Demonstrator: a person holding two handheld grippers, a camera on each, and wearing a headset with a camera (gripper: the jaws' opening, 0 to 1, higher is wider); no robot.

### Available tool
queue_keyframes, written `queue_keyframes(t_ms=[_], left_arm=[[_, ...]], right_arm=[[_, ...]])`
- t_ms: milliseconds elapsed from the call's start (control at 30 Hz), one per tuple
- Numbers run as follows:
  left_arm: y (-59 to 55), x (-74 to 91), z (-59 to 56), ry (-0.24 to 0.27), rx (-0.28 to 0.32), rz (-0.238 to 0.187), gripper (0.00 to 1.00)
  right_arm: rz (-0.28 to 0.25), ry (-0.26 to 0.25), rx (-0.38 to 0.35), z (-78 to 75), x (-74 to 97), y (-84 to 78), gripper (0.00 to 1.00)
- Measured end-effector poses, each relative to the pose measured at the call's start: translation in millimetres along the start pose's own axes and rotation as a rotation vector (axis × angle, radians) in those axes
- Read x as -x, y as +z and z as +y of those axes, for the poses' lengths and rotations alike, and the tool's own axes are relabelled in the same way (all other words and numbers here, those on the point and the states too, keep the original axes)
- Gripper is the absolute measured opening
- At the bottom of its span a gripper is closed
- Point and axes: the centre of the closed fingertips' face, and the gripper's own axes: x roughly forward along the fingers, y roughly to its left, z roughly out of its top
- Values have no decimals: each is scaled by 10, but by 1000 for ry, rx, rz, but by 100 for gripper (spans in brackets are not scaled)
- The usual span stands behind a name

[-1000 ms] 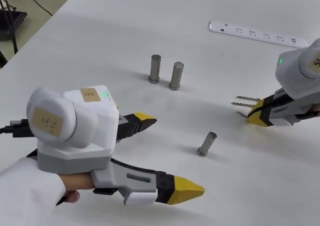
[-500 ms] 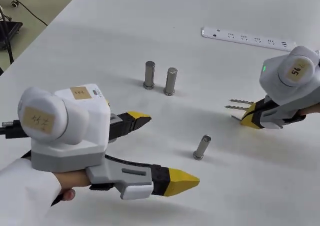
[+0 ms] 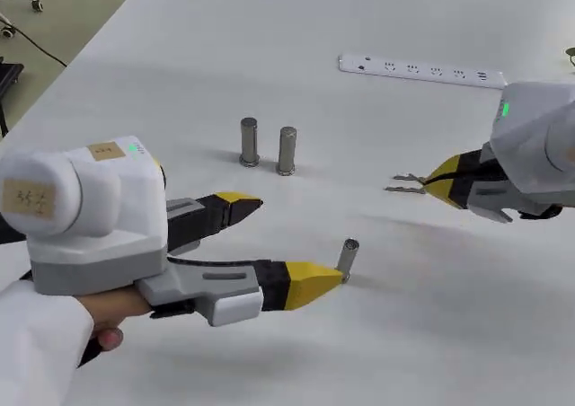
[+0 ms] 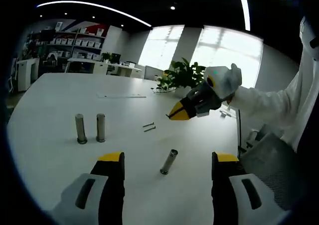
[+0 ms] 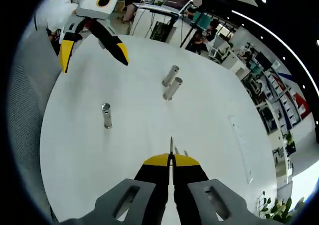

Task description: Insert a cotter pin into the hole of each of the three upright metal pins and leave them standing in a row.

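The left gripper (image 3: 300,240) is held low over the white table (image 3: 269,47) with its yellow-tipped jaws spread wide and nothing between them. The near pin (image 3: 347,257), a short metal cylinder standing on its flanged base, is straight ahead of that gap. In the left gripper view it sits about midway between the two tips and a little beyond them, not touching either. In the head view its foot appears just beside the tip of the lower jaw (that closeness may be only the angle). The far pins (image 3: 287,150), two more metal cylinders, stand upright side by side, well ahead of this gripper and off toward the side of its upper jaw.

The right gripper (image 3: 429,181) has its jaws pressed together. The two cotter pins (image 3: 406,180) lie on the table just ahead of its tips, roughly parallel and near each other. In the left gripper view both rest flat, a little clear of the closed yellow tips, which are held above them. In the right gripper view one thin pin lines up with the seam between the jaws, so from there I cannot tell whether it is touched. From this gripper the near pin is ahead and to the left, and the far pins are farther out ahead.

A white power strip (image 3: 422,69) lies beyond the right gripper, well apart from the pins.
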Motion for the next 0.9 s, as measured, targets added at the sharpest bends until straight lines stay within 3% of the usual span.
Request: queue_keyframes(t_ms=[333, 400, 600, 900], left_arm=[[339, -234, -125, -62, 2, -25, 48], [372, -285, -175, -83, 8, -21, 43], [348, -421, -283, -108, 20, 12, 31], [375, -507, -411, -136, 5, 7, 21]], right_arm=[[-74, -96, 94, 170, 289, 324, 0], [-61, -135, 171, 148, 326, 357, 0], [-61, -164, 210, 220, 374, 418, 0], [-76, -173, 224, 346, 384, 527, 0]])
